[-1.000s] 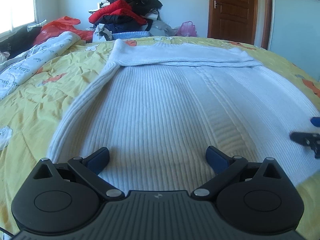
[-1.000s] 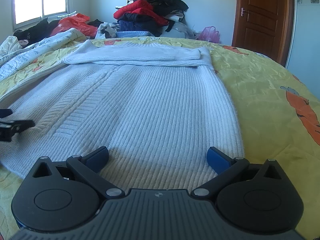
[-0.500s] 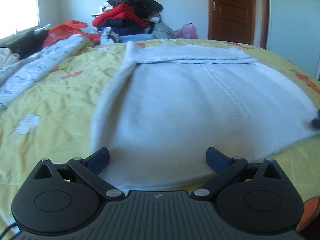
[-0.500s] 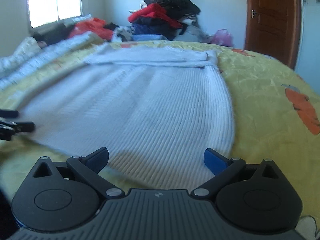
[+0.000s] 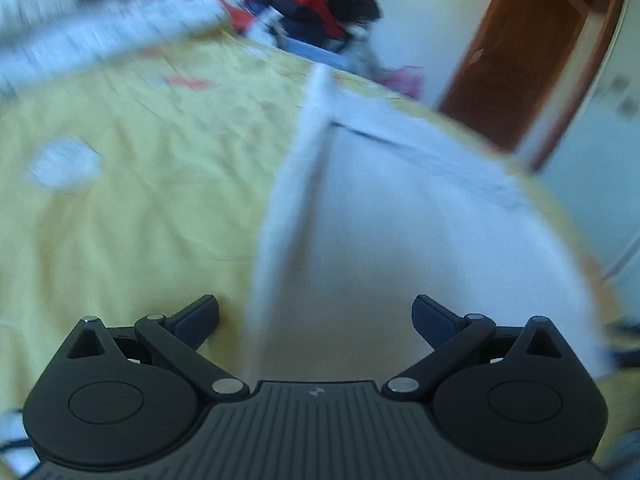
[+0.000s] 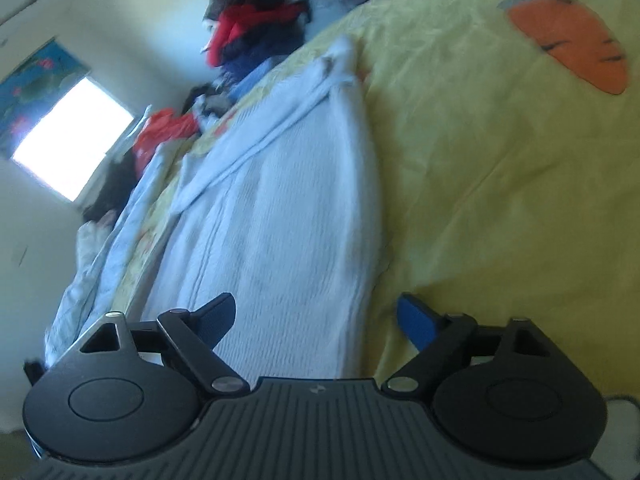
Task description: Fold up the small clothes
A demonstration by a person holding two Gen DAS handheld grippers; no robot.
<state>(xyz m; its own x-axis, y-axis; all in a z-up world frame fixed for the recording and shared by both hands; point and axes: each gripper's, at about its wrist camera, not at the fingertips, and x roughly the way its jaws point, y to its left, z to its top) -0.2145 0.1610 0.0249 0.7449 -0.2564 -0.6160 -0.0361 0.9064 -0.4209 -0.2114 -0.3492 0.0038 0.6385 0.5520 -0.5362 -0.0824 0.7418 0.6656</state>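
Observation:
A pale blue ribbed knit sweater (image 5: 400,232) lies flat on the yellow bedspread (image 5: 132,208), its far part folded over. My left gripper (image 5: 316,320) is open above the sweater's near left edge, one finger over bedspread, the other over knit. The picture there is blurred. In the right wrist view the sweater (image 6: 288,216) runs tilted across the frame. My right gripper (image 6: 316,318) straddles its near right edge with jaws wide and closing; the pads do not press the cloth.
A heap of red, black and blue clothes (image 5: 316,4) is piled at the far side of the bed, beside a brown door (image 5: 532,52). A white printed quilt (image 6: 120,236) lies along the left side. Orange carrot prints (image 6: 572,48) mark the bedspread (image 6: 500,184). A bright window (image 6: 72,140) is at left.
Both grippers pulled back to the sweater's near edge and apart toward its corners. Both views have rolled, the right one strongly. The right jaws have narrowed slightly.

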